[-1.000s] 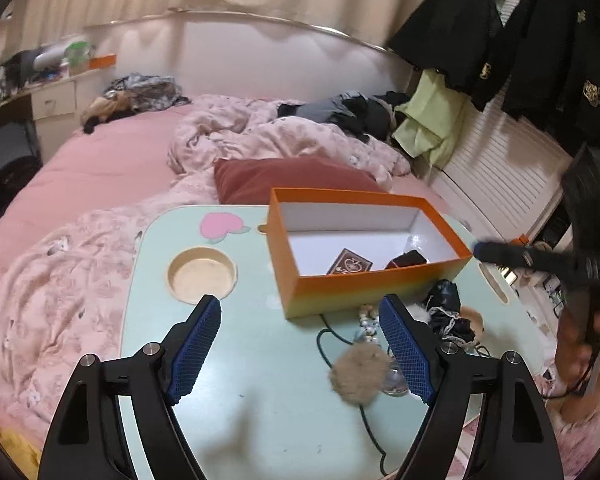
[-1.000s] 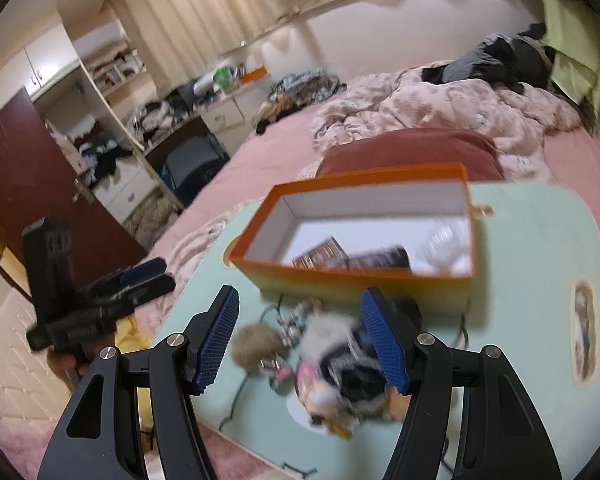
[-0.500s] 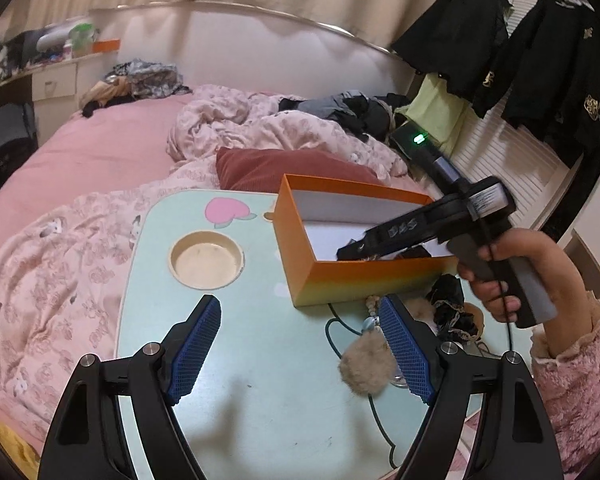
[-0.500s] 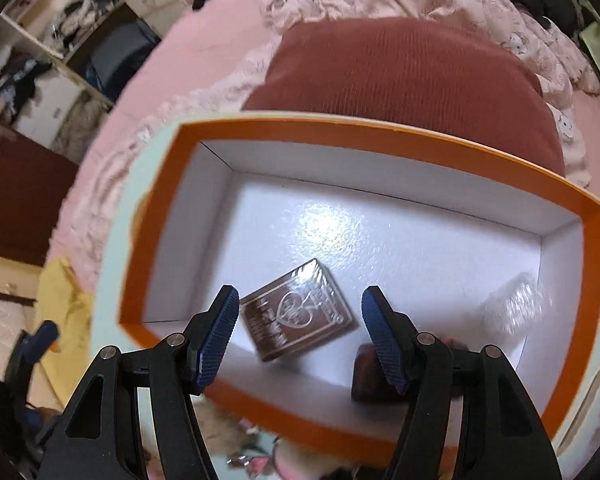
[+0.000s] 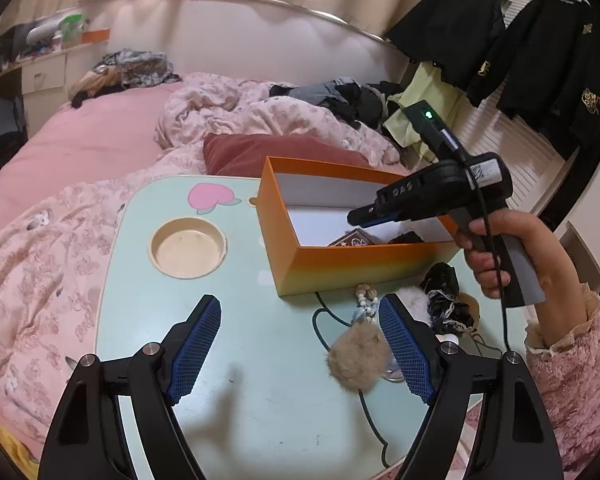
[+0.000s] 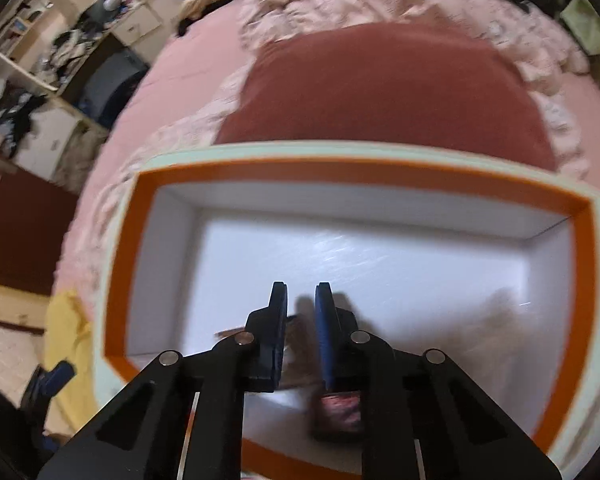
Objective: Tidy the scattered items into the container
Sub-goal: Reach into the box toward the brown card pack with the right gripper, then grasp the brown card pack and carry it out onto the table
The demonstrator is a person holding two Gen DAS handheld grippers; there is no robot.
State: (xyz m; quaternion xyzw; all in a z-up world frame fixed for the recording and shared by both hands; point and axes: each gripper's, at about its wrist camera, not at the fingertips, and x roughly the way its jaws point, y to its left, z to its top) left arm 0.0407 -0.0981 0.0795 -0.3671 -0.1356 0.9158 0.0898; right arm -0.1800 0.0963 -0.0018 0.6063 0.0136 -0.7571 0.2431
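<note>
The orange rectangular cardboard box with white inside (image 5: 340,268) sits on the pale green table (image 5: 240,400), toward its far right part. Its long axis runs from the near right to the far left in the left wrist view, and its open top faces up. Inside lie a dark brown patterned card pack (image 5: 350,239) and a black item just beside it, both against the near wall. In the right wrist view the box (image 6: 380,168) fills the frame with its long axis crosswise, and the picture is blurred.

The right hand-held gripper (image 6: 301,304) is lowered into the box with its 2 blue-padded fingers (image 6: 323,320) drawn nearly together, only a narrow gap between them; something brown shows in that gap, but I cannot tell whether it is gripped. From the left wrist camera the same right hand-held gripper (image 5: 364,216) reaches over the box's right end, held by a hand in a pink fleece sleeve (image 5: 504,252).

The left hand-held gripper (image 5: 300,344) hovers over the table with fingers spread wide, holding nothing. Just in front of the box's near wall lie a tan fluffy pom-pom (image 5: 358,356), a string of pale beads (image 5: 366,300), a black lacy fabric piece (image 5: 444,296) and a dark green cord (image 5: 340,324), clustered and partly touching. A round cup recess (image 5: 188,248) and a pink heart sticker (image 5: 212,198) mark the table's left part. Behind the box lies a dark red pillow (image 5: 260,156) on the pink bed (image 5: 80,148).
</note>
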